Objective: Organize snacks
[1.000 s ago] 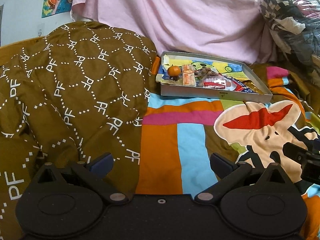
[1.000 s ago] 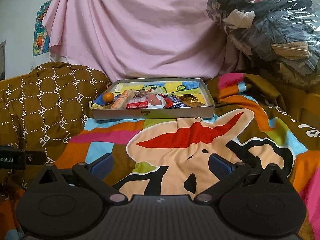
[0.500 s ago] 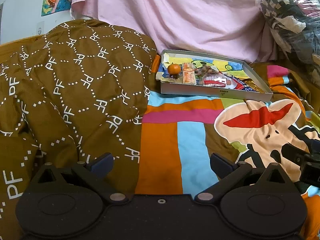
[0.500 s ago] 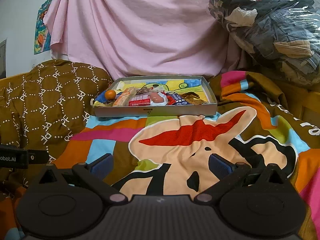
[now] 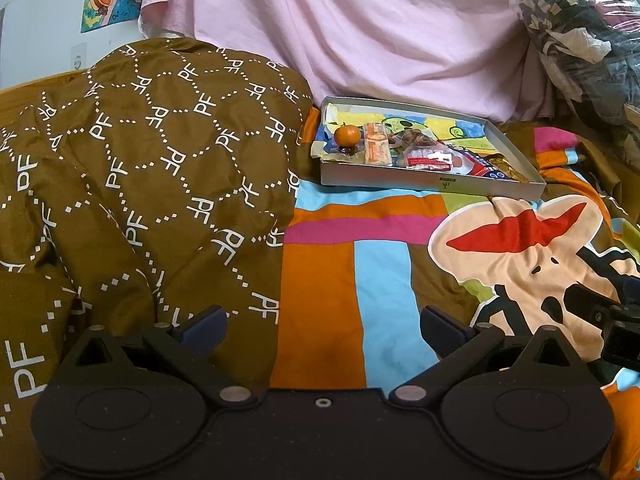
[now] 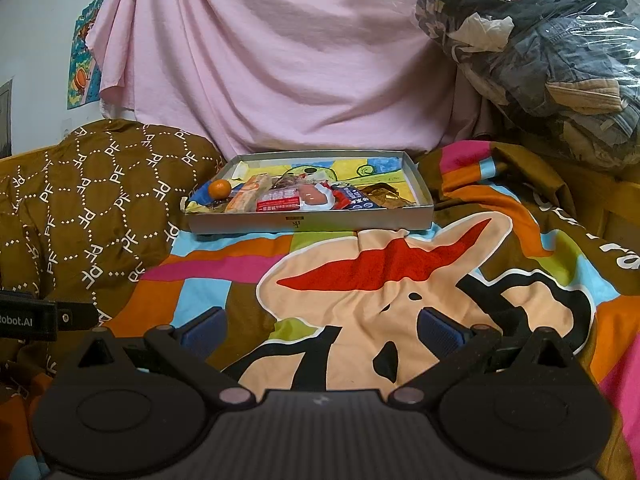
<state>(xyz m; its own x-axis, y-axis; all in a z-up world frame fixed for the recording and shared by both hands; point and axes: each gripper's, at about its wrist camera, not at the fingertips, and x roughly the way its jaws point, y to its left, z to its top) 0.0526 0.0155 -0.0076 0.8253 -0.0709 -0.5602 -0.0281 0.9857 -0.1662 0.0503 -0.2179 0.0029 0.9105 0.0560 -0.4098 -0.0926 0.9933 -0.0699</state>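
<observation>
— Any lettering you can read from your end?

— I see "PF" repeated in white all over the brown quilt (image 5: 152, 168), left of the grey box (image 5: 432, 186). In my right wrist view, "Robot.AI" stands in pale letters on the black device (image 6: 28, 320) at the left edge, well in front of that box.

— The box itself?

— A small dark mark on its front wall; I can't read it. The packets (image 6: 280, 202) inside carry print too small for me. On the colourful blanket (image 6: 616, 256), right of the box, I see white letters, cut off.

Soft even light, sharp focus, fisheye-bent dark corners
</observation>
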